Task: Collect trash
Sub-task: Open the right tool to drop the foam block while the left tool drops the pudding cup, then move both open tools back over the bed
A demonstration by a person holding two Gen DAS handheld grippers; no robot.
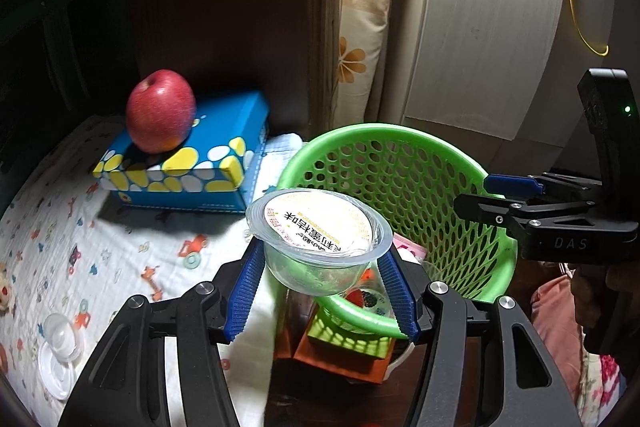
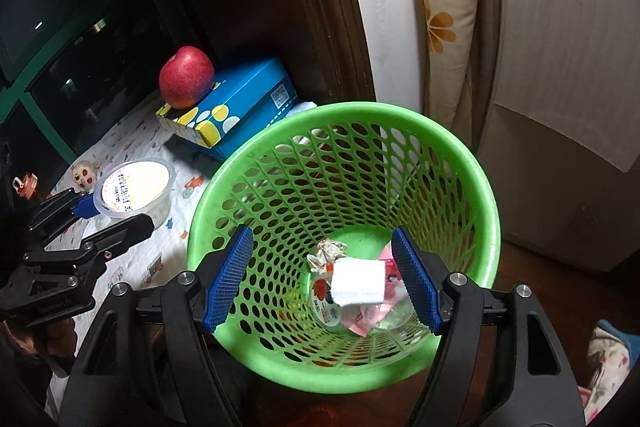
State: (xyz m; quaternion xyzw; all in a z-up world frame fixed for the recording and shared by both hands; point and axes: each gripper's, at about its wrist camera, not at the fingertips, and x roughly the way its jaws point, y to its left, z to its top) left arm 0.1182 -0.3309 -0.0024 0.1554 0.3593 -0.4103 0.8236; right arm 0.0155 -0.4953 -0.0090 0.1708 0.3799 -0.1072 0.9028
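The left gripper is clamped on a clear cup with a printed foil lid, held at the rim of the green basket. The right gripper hangs over the basket, jaws apart and empty. Trash lies jumbled inside; its labels are unreadable.

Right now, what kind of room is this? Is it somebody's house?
Probably a home, maybe a bedroom corner. A flowery pillow leans by the wall, a cartoon-print cloth covers the surface, and an apple sits on a blue tissue box beside a green trash basket.
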